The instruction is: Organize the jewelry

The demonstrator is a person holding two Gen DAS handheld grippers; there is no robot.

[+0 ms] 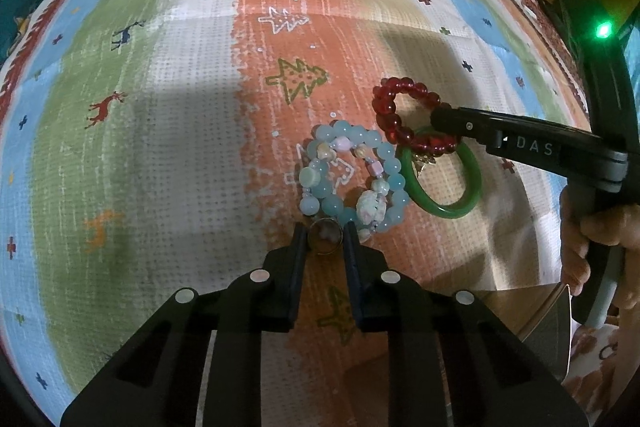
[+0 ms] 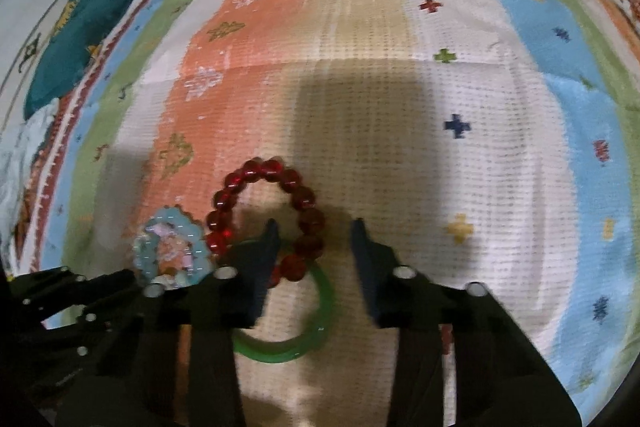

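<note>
Now | left gripper (image 1: 325, 239) jaws pinching ring (image 1: 325, 235) | right gripper (image 2: 314, 231) jaws spread over red bracelet (image 2: 266, 215)

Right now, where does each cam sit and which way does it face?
Left wrist: on the left gripper, looking along its fingers at a ring clamped between them; right gripper and hand show.
Right wrist: on the right gripper, fingers open over the red bracelet; left gripper at lower left.
Shared: red bracelet, green bangle, pale blue bracelet, striped cloth.

Black two-finger left tool (image 1: 325, 239) with silver round screws, right tool (image 2: 314, 231) lettered "DAS", bare-skinned hand (image 1: 592, 247)
</note>
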